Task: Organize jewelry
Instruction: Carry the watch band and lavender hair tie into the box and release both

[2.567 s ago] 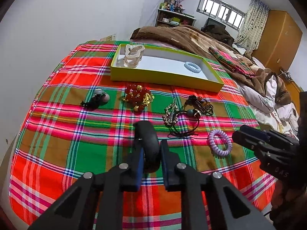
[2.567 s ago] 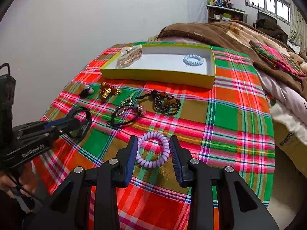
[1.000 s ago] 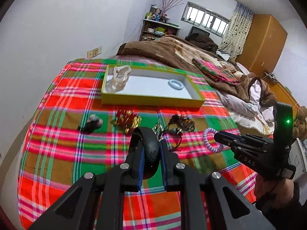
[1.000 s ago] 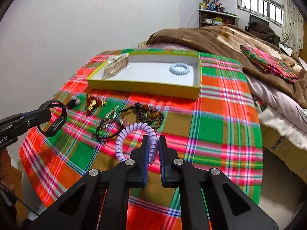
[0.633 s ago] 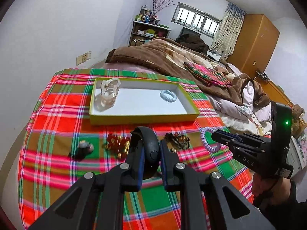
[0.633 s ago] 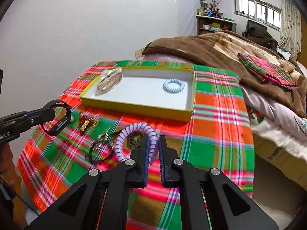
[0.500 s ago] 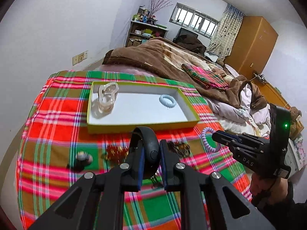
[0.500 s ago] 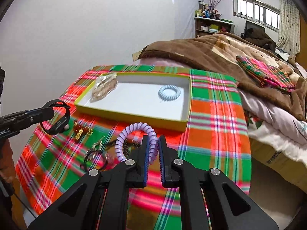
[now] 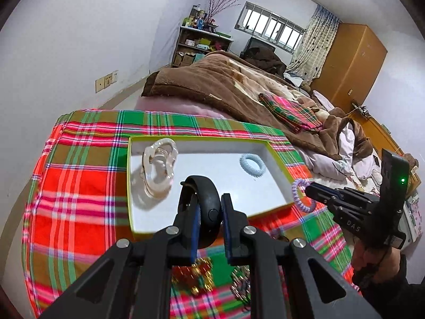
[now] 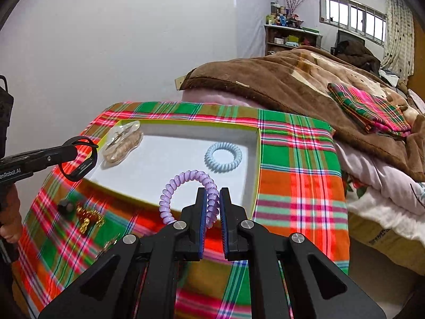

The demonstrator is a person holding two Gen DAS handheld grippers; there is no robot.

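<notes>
My left gripper [image 9: 208,210] is shut on a black wristband [image 9: 205,199], held in the air over the near part of the yellow-rimmed white tray [image 9: 277,156]. In the right wrist view the band [image 10: 79,159] hangs above the tray's left edge. My right gripper [image 10: 211,199] is shut on a purple coil hair tie [image 10: 183,183], which stands up over the tray's near rim [image 10: 253,186]. From the left wrist camera that tie [image 9: 300,194] shows at the tray's right corner. In the tray lie a clear hair claw [image 9: 159,167] and a pale blue coil tie [image 10: 223,156].
On the plaid cloth [image 10: 297,164] in front of the tray lie a gold-and-red ornament [image 10: 89,219], a small dark piece [image 10: 65,207] and a beaded item [image 9: 243,287]. A brown blanket [image 10: 292,79] covers the bed behind. A hand [image 10: 10,228] holds the left tool.
Both grippers have moved forward from over the cloth toward the tray, still holding the wristband and the purple tie. The tray now lies right under their tips.
</notes>
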